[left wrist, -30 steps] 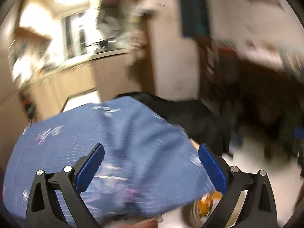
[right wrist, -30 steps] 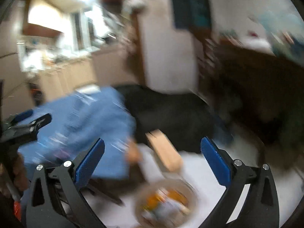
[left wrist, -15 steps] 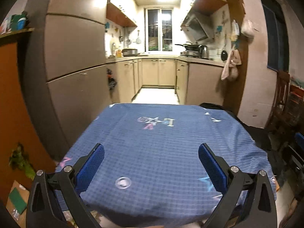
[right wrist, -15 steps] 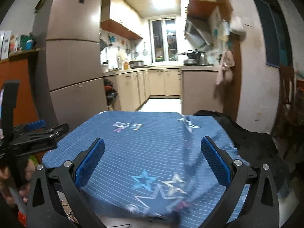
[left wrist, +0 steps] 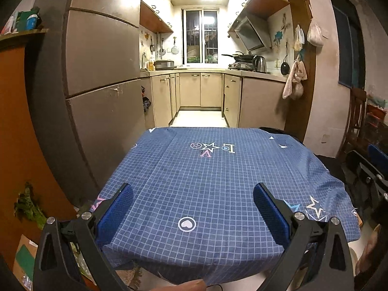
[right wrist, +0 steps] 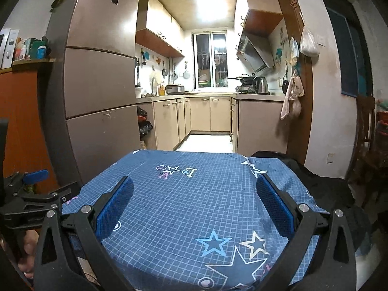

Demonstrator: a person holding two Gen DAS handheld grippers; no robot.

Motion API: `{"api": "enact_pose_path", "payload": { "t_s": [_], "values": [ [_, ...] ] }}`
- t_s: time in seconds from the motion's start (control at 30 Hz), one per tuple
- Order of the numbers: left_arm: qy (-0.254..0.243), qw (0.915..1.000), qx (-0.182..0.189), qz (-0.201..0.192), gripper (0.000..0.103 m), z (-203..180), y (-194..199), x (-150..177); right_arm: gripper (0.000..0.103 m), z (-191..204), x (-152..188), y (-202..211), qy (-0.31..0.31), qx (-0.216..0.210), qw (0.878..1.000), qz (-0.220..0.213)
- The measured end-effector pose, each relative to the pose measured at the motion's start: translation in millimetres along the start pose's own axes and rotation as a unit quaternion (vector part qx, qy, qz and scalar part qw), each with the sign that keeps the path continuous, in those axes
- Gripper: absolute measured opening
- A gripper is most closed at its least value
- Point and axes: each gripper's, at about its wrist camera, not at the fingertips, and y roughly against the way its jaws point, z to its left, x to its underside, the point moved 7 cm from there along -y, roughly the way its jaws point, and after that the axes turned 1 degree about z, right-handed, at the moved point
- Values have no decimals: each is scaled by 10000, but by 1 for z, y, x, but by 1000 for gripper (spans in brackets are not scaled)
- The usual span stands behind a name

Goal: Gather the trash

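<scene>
A table under a blue checked cloth (left wrist: 208,177) with star prints fills the lower half of both views, and no trash lies on its top. My left gripper (left wrist: 192,208) hovers open above the near edge with nothing between its blue pads. The right gripper (right wrist: 194,206) is open and empty too, over the table's near right part (right wrist: 184,194). Each gripper shows in the other's view: the right gripper (left wrist: 374,167) at the far right, the left gripper (right wrist: 40,186) at the far left. Loose plastic scraps (left wrist: 83,264) and a cardboard piece (left wrist: 23,262) lie on the floor at lower left.
A tall grey fridge (left wrist: 101,72) and a wooden cabinet (left wrist: 14,121) stand left of the table. Behind it a narrow kitchen aisle (left wrist: 200,118) runs between cabinets. A black fabric heap (right wrist: 315,184) lies at the table's right, with a wooden chair (left wrist: 356,121) beyond it.
Both views swung from a blurred look at the floor and a round bin of trash to a steady, level look over the table. That bin is out of view now.
</scene>
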Motion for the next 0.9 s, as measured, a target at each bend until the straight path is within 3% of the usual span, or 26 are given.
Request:
{"api": "enact_pose_path", "payload": {
  "t_s": [0.53,0.63,0.9],
  "values": [
    [95,9997,234,34,98,-2,-9,2,98,12,9,0,-42,83,9999,132],
    [62,9999,51,95,98,-2,-13,4,98,12,11,0,-37,125,9998,152],
    [151,9998,126,63,98,-4,-11,4,98,10,11,3,-64,130,9998,162]
  ]
}}
